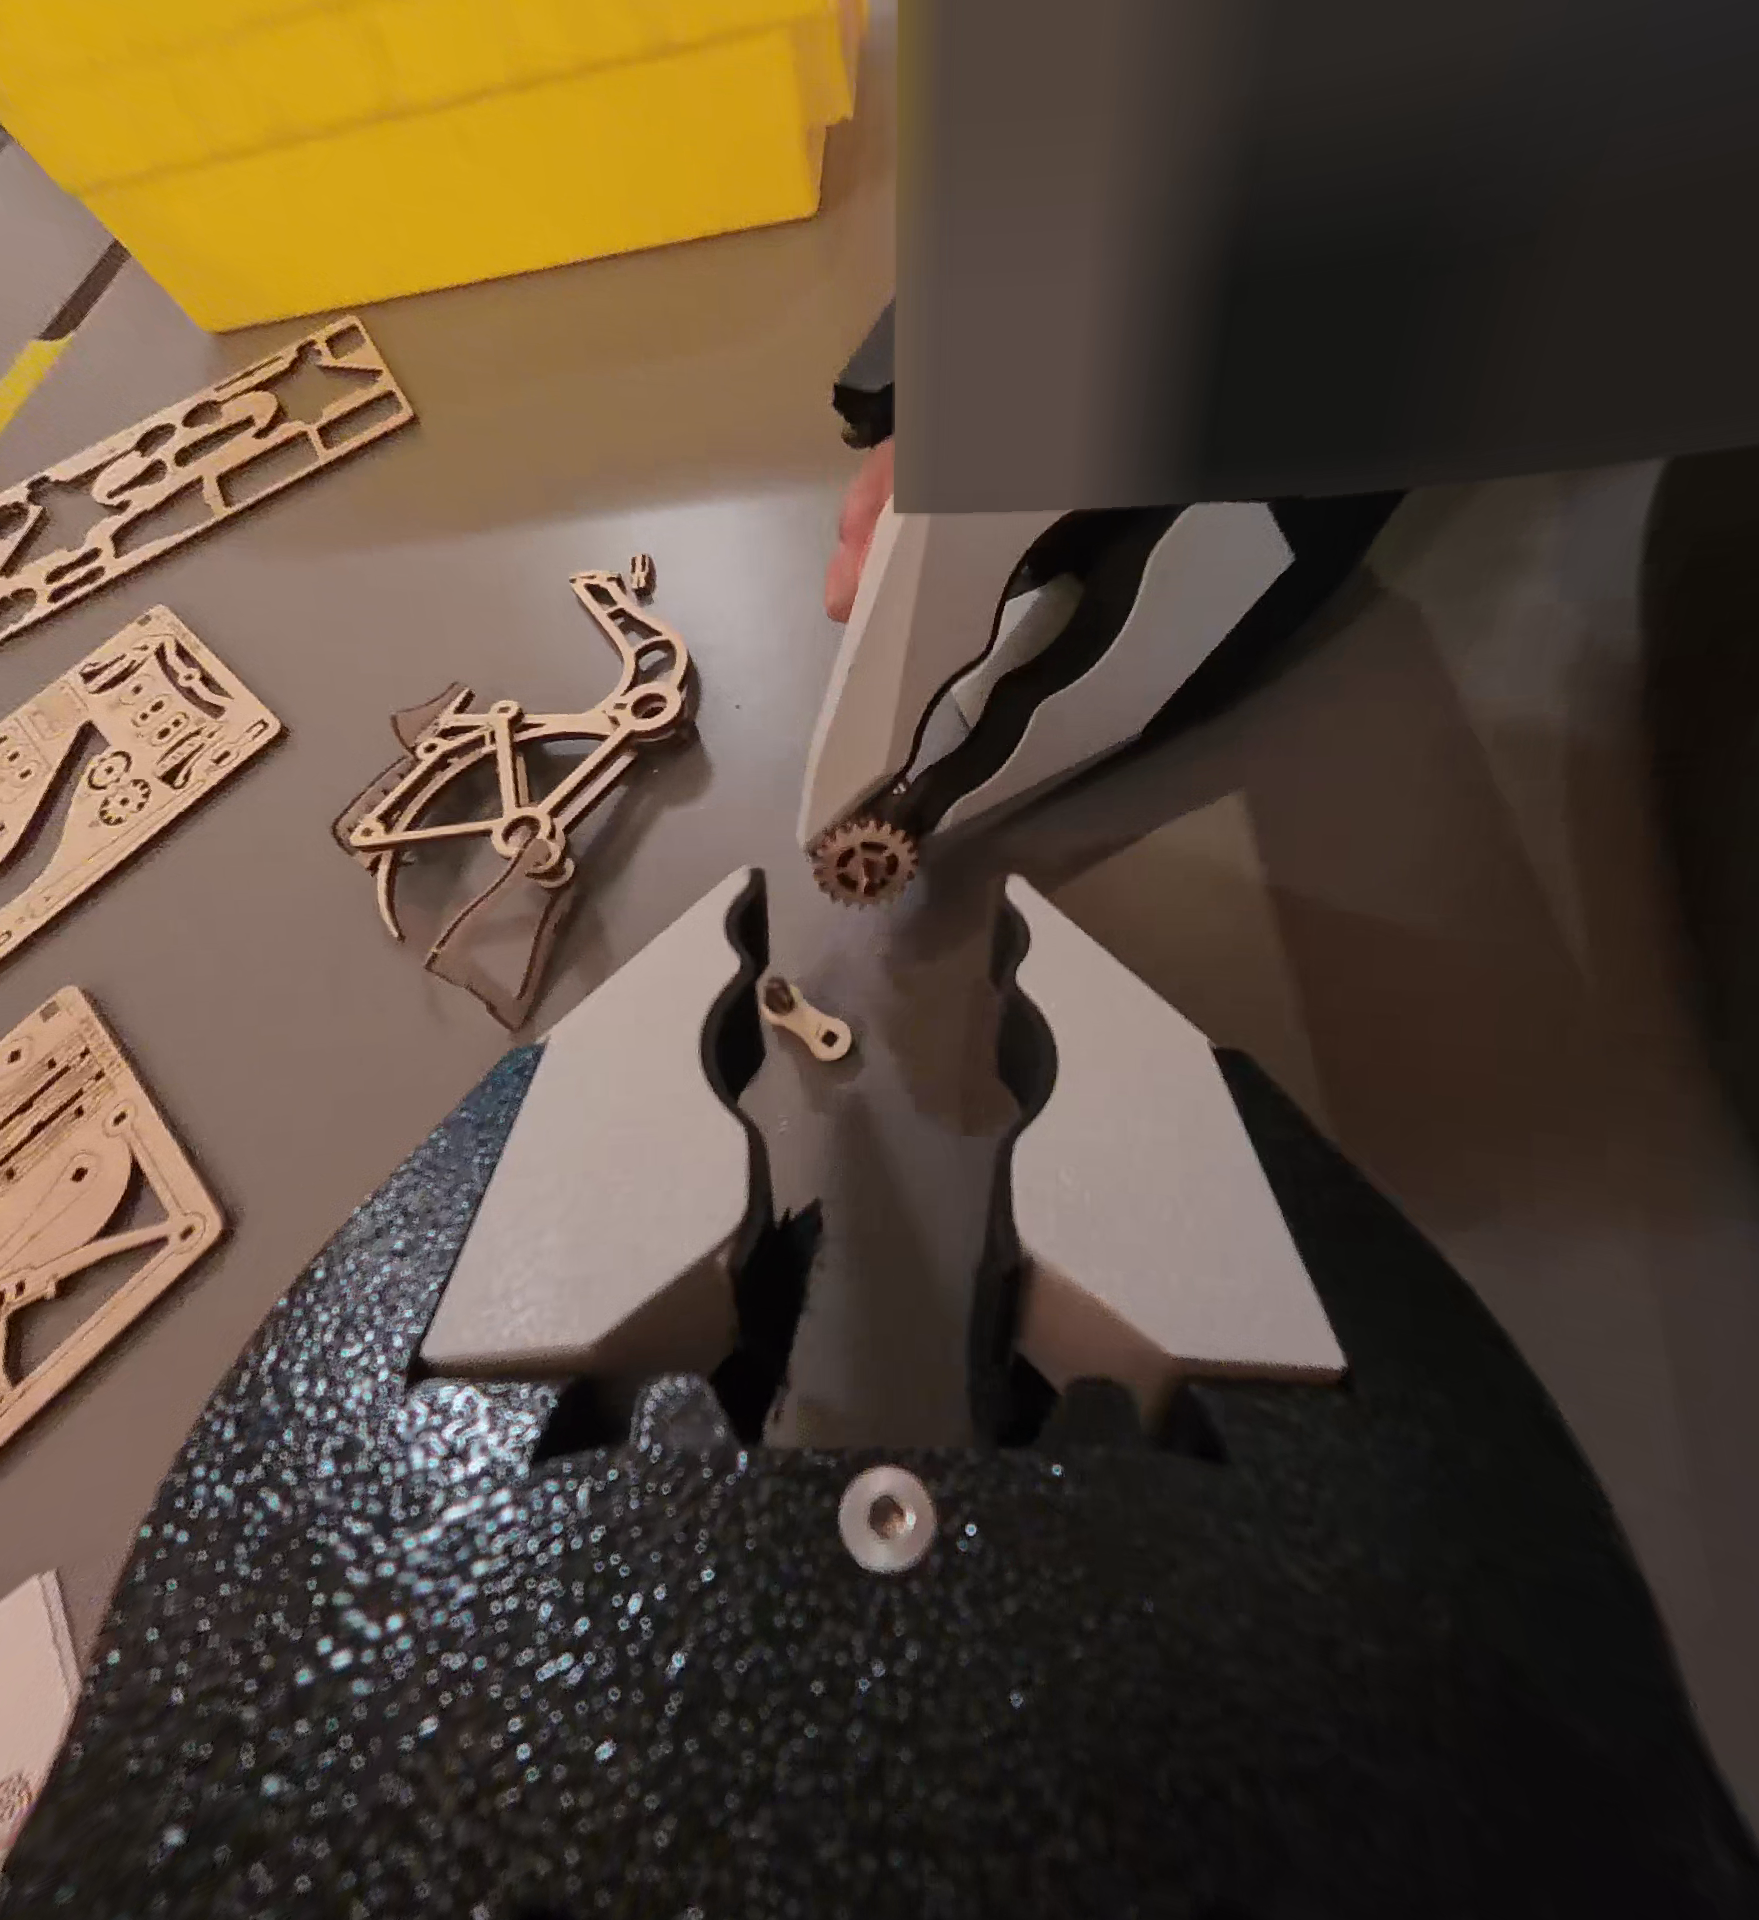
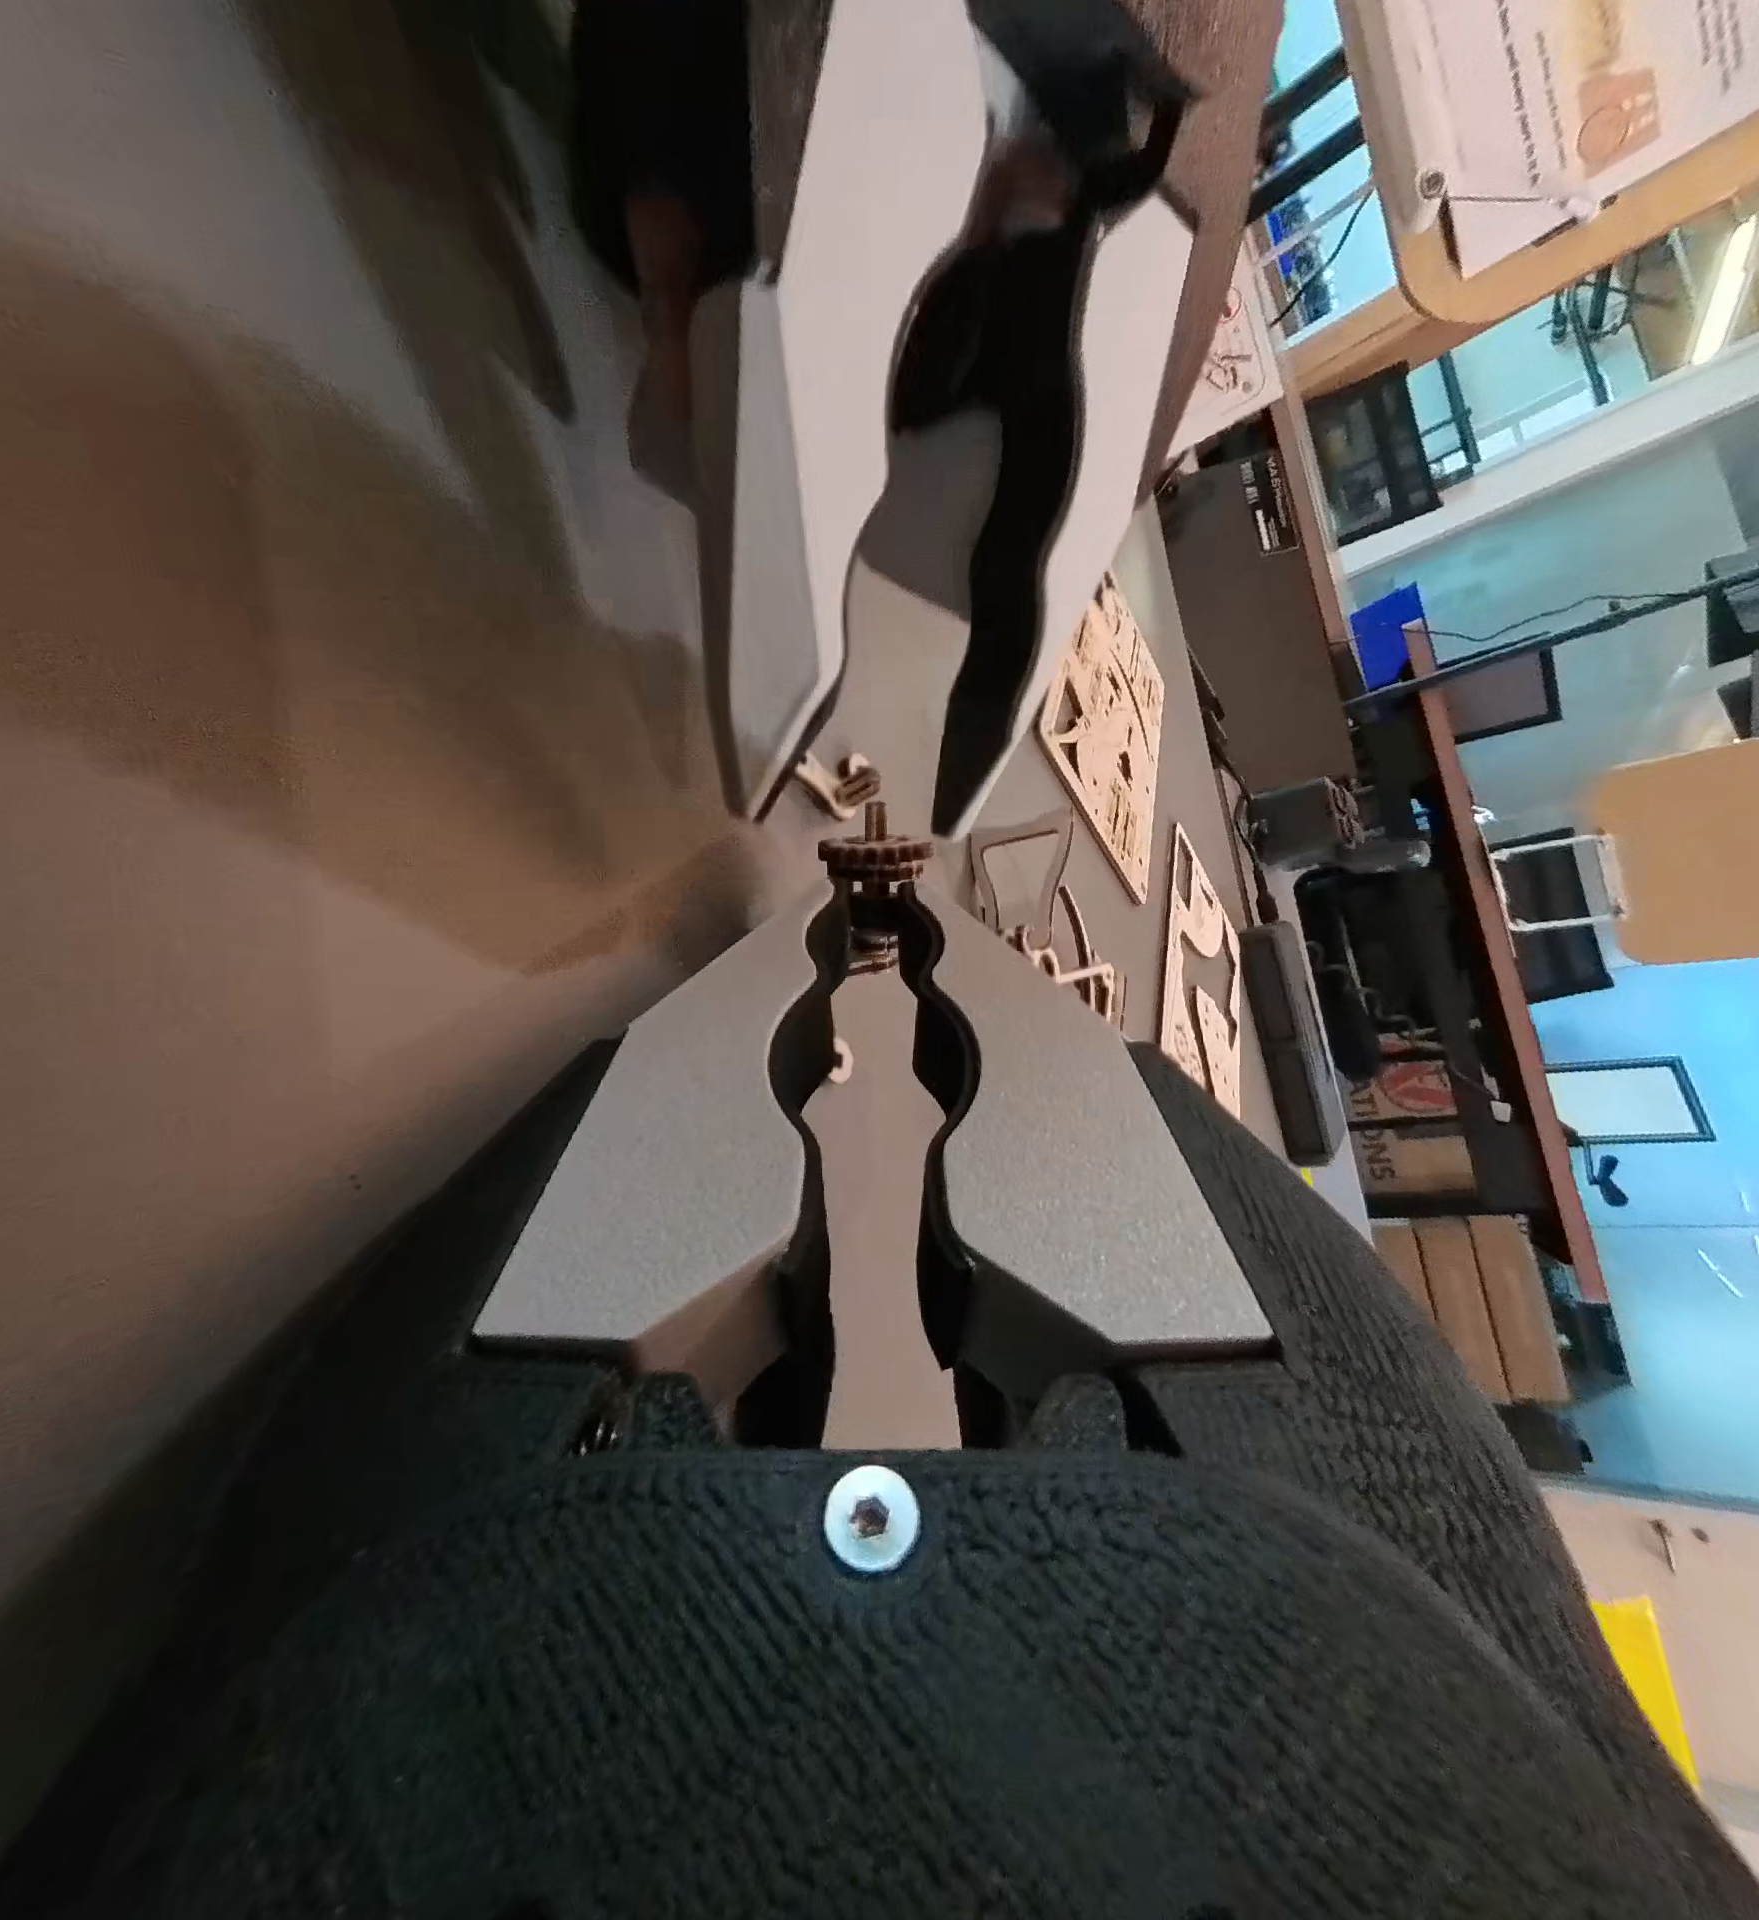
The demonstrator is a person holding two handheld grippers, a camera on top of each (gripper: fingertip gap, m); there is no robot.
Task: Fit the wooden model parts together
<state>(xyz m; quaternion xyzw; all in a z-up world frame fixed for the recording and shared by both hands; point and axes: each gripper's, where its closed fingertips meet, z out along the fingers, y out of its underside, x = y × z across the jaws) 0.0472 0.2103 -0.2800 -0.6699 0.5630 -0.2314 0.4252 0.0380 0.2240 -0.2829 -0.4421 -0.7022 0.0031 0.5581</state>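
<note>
My right gripper [image 2: 877,899] is shut on a small dark wooden gear on an axle [image 2: 873,868]; the axle sits between the pads and the gear stands just past the fingertips. In the left wrist view it comes in from the upper right [image 1: 870,821] with the gear [image 1: 864,862] at its tip. My left gripper [image 1: 883,914] is open, fingers wide apart, just in front of the gear. A small pale wooden link [image 1: 802,1023] lies free between its fingers, close to the left one. The right wrist view shows the link [image 2: 833,779] by the open left gripper [image 2: 854,816].
A partly built wooden model [image 1: 532,790] lies on the grey table [image 1: 646,468] to the left. Three punched wooden sheets [image 1: 189,478], [image 1: 96,758], [image 1: 33,1226] lie further left. A yellow box [image 1: 418,145] stands at the back.
</note>
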